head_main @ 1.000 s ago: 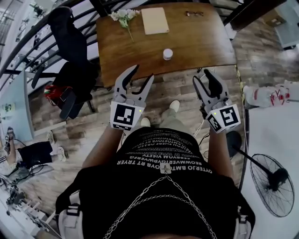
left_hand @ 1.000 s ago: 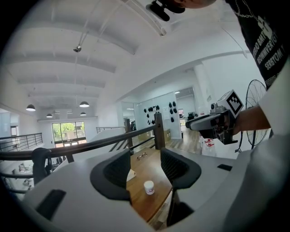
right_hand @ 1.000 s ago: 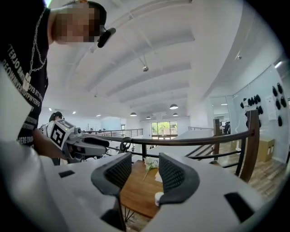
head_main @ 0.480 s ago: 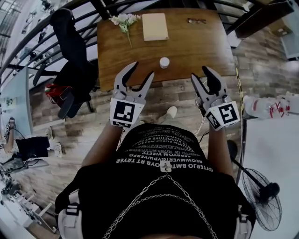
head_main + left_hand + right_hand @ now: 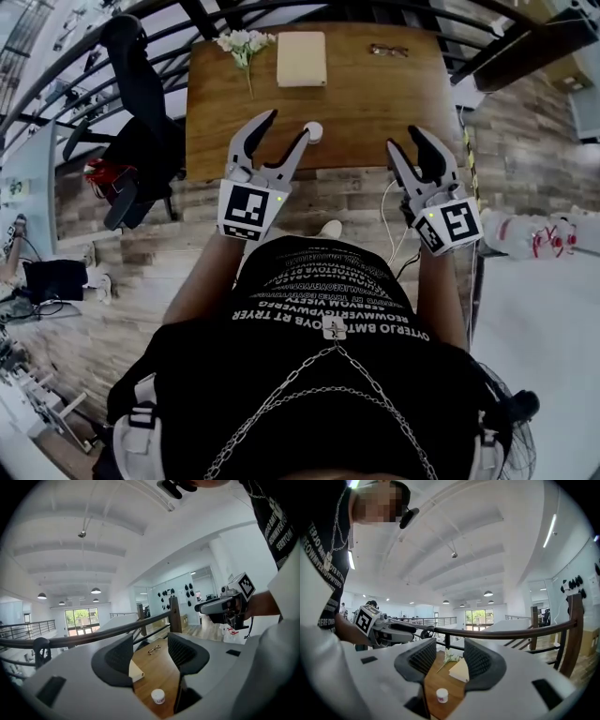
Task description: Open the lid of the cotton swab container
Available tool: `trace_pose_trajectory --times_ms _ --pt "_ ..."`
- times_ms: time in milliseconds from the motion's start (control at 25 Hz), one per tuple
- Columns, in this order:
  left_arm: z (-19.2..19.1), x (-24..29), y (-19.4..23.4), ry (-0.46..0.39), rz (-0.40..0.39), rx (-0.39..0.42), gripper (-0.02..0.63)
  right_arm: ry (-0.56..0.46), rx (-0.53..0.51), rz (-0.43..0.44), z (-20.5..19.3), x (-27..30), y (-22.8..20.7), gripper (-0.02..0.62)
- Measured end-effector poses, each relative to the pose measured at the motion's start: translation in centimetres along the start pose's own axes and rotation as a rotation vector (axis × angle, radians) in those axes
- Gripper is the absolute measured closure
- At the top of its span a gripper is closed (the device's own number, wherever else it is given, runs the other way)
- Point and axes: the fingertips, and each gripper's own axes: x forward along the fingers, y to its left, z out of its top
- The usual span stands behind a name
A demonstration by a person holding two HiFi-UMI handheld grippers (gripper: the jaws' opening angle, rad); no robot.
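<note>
Head view: cotton swab container (image 5: 313, 132) stood upright on the table (image 5: 375, 103), near its front edge.
Left gripper (image 5: 287, 125): at the table's front edge, just beside the container; jaws spread, just opening wider, nothing between them.
Right gripper (image 5: 405, 139): at the table's front edge, well apart from the container; jaws spread, empty.
Table's far side: flowers (image 5: 242, 42), pad (image 5: 302, 58), glasses (image 5: 388, 50).

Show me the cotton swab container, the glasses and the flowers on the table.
cotton swab container (image 5: 314, 131), head view, on its white top.
glasses (image 5: 388, 51), head view, middle of the frame.
flowers (image 5: 241, 40), head view, on the white blossoms.
</note>
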Motion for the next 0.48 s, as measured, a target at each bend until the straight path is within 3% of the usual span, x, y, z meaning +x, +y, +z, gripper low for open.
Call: trace_pose_trajectory --times_ms 200,480 --pt "-1.5 -0.2 0.9 0.026 0.057 -0.047 0.370 -0.013 0.020 0.015 -0.6 0.3 -1.7 0.425" --pt "-8.1 -0.8 0.7 0.144 0.059 -0.068 0.342 0.030 0.076 0.047 -3.1 2.0 -2.3 0.425"
